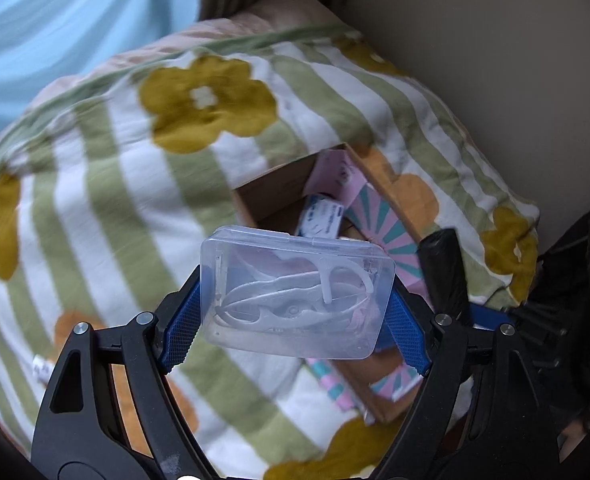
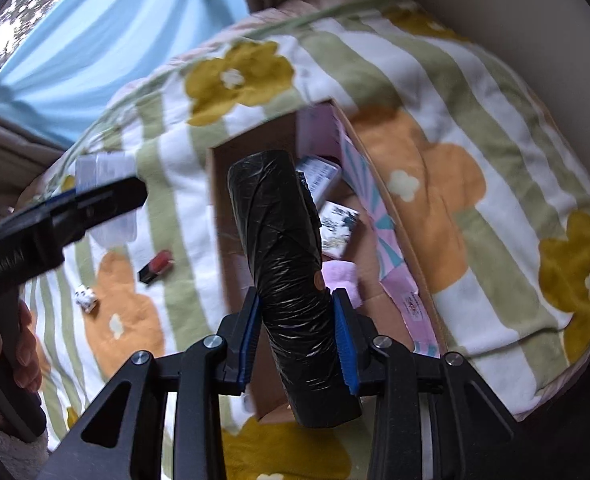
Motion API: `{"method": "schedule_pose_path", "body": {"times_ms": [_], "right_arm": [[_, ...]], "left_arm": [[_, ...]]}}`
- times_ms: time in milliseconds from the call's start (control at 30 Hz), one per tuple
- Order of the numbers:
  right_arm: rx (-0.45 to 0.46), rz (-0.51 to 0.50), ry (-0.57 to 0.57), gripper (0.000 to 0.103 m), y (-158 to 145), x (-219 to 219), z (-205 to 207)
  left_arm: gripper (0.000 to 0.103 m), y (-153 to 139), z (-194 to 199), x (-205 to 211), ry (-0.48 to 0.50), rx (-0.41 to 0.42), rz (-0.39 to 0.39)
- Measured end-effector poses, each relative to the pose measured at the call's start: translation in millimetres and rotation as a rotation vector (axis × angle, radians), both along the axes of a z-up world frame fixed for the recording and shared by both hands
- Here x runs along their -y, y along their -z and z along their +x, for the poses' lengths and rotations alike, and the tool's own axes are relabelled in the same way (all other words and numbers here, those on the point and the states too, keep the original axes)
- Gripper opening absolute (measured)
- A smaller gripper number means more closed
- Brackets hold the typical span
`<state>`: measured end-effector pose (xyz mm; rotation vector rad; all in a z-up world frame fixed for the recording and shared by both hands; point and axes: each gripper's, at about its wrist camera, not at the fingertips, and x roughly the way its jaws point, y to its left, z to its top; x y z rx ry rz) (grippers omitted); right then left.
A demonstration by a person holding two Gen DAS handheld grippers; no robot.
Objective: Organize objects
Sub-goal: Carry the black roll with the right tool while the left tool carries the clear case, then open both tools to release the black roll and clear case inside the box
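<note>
Left gripper [image 1: 295, 312]: its blue pads squeeze the clear plastic box of white floss picks [image 1: 297, 294] from both sides, above the blanket.
Right gripper [image 2: 297, 336]: closed tight on the black roll of plastic bags [image 2: 283, 264], which sticks up between the pads.
Box: the brown cardboard box [image 2: 223, 216] lies open just past both grippers, with small packs inside.
Only the right view shows: a red lipstick [image 2: 157, 266] and a small white cube [image 2: 86, 298] on the flowered striped blanket [image 2: 455, 92].
Far: blue curtain [image 1: 55, 20].

No legible text or labels.
</note>
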<state>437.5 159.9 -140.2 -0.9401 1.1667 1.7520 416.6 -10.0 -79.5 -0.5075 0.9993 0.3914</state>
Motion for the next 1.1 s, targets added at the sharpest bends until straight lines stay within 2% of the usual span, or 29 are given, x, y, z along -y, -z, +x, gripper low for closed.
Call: {"method": "schedule_pose_path", "body": {"times_ms": [200,400,567,800,833,867,900,933,1100], "right_arm": [[0.003,-0.084,0.037,0.032,49,-18,2],[0.012,-0.131,0.013,0.032,82,-21,-9],[0.017,-0.144,-0.031,0.032,96,-15,-21],[-0.01,-0.152,-0.05,0.034,101,-13,-25],[-0.01,-0.143,-0.053,0.043,100,-12,-25],[-0.008,-0.127,-0.053,0.065,97,-10,-25],[-0.009,-0.115,-0.051,0.079,95,-8,-25],[-0.018,-0.098,-0.048,0.103,92,-5,-24],[-0.048,-0.113,-0.049,0.103,92,4,-21]], "left_arm": [[0.08,38,64,-2,0.094,-0.045,-0.002],[0.08,85,110,-7,0.157,-0.097,-0.015],[0.08,113,127,-11,0.181,-0.136,-0.028],[0.082,123,134,-10,0.205,-0.156,-0.043],[0.087,123,136,-9,0.205,-0.165,-0.039],[0.094,122,137,-8,0.206,-0.171,-0.03],[0.103,121,138,-6,0.209,-0.173,-0.02],[0.103,119,138,-5,0.215,-0.174,-0.008],[0.103,113,138,-2,0.227,-0.173,0.008]]}}
